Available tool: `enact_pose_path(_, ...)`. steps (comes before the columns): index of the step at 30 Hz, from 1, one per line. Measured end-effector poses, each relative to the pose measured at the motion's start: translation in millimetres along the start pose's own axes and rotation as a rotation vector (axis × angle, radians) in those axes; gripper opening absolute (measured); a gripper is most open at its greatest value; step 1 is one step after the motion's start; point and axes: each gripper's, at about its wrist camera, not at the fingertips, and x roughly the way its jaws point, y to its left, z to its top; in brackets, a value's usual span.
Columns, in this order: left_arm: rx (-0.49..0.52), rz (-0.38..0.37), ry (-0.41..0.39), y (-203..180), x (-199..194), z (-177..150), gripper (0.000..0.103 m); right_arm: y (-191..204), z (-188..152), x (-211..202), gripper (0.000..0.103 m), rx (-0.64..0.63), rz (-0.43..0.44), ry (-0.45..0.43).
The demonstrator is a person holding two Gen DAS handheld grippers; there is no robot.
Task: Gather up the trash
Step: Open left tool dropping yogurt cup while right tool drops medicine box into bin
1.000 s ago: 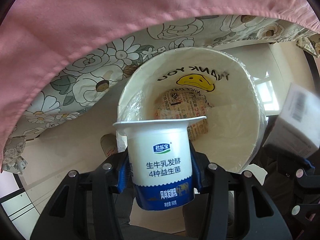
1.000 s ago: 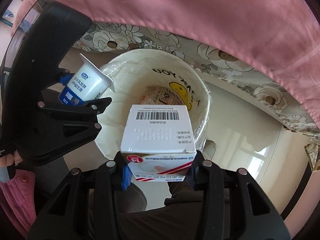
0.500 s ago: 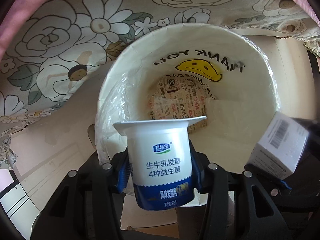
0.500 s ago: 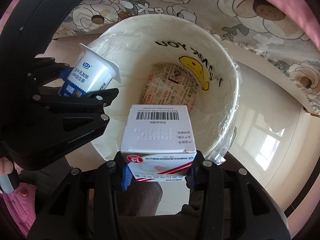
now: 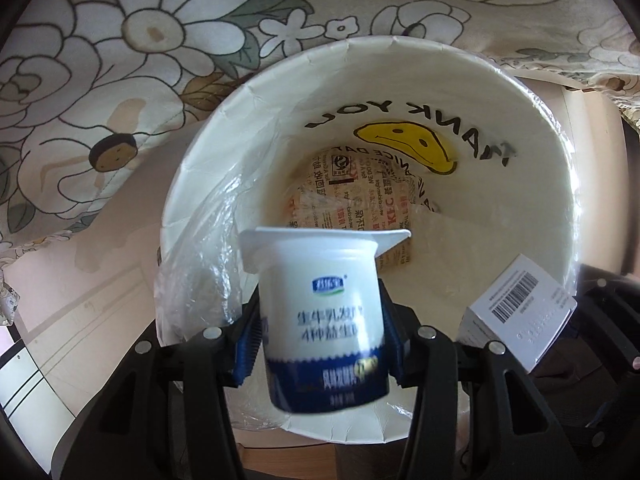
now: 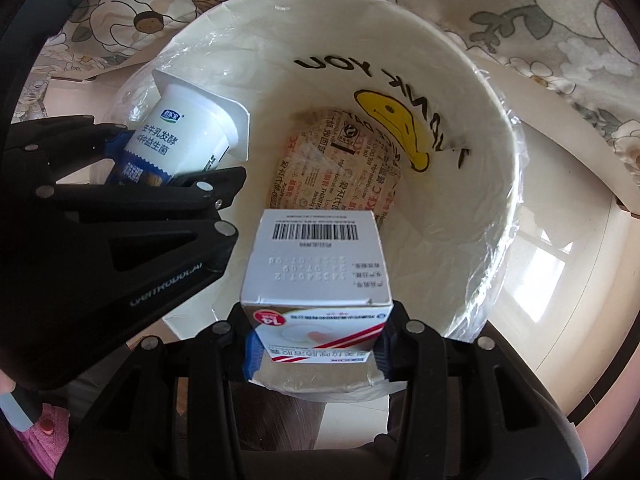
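A white paper bucket [image 5: 208, 152] with a clear liner and a yellow smiley stands right below both grippers. A printed food wrapper [image 5: 360, 200] lies at its bottom. My left gripper [image 5: 322, 344] points down over the bucket's near side and its jaws are opening. The white-and-navy yogurt cup [image 5: 320, 320] between them is blurred and tilted, slipping loose. My right gripper [image 6: 316, 344] is shut on a white barcoded carton [image 6: 316, 256] over the bucket's [image 6: 492, 104] near rim. The right wrist view shows the yogurt cup [image 6: 184, 136] at the left, rim toward the wrapper [image 6: 332, 168].
A floral cloth [image 5: 120, 40] hangs behind the bucket and close to its far rim. Pale glossy floor [image 6: 560, 272] lies to the right. A pink sleeve [image 6: 40, 436] shows at the lower left of the right wrist view.
Both grippers have come down, so the bucket now fills both views and the pink cloth is out of sight. The yogurt cup has tilted and blurred between the left pads.
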Motion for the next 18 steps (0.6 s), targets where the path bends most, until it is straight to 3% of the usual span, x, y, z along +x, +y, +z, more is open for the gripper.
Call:
enact_pose_path(3, -0.004, 0.014, 0.003, -0.3, 3.2, 3.2, 0.066, -5.7, 0.7, 3.1, 0.045, 0.027, 0.029, 0.019)
enact_pose_path(10, 0.012, 0.022, -0.002, -2.9, -2.9, -0.4, 0.066, -12.4, -0.8, 0.3, 0.051, 0.047, 0.037, 0.005)
enact_pose_path(18, 0.031, 0.047, -0.02, -7.4, -18.6, -16.1, 0.066, -1.7, -6.4, -21.5, 0.051, 0.031, 0.015, -0.024)
